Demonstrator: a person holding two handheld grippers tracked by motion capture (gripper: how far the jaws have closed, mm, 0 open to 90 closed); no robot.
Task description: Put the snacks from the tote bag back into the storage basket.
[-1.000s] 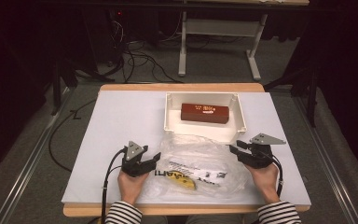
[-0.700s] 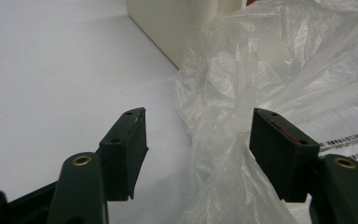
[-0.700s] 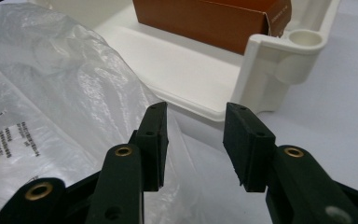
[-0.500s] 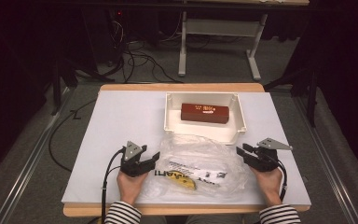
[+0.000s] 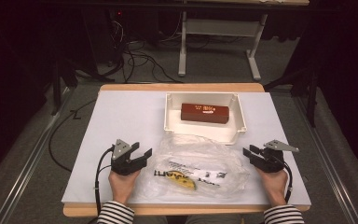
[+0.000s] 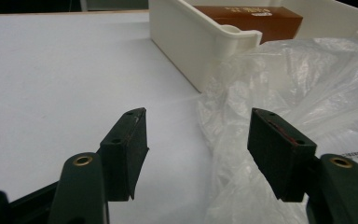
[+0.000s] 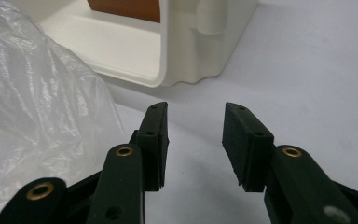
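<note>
Flanking the plastic bag [image 5: 193, 165], both grippers apparently hover, agape.

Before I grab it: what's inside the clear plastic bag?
Inside the clear plastic bag lies a yellow banana-like thing beside a printed label; crinkled folds hide anything else.

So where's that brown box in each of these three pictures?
High view: the brown box lies inside the white tray, above centre.
Left gripper view: top right, its end rising above the tray wall.
Right gripper view: top edge, left of centre, an orange-brown strip behind the tray's corner.
Shared landmark: the crinkled clear plastic bag just in front of the tray.
</note>
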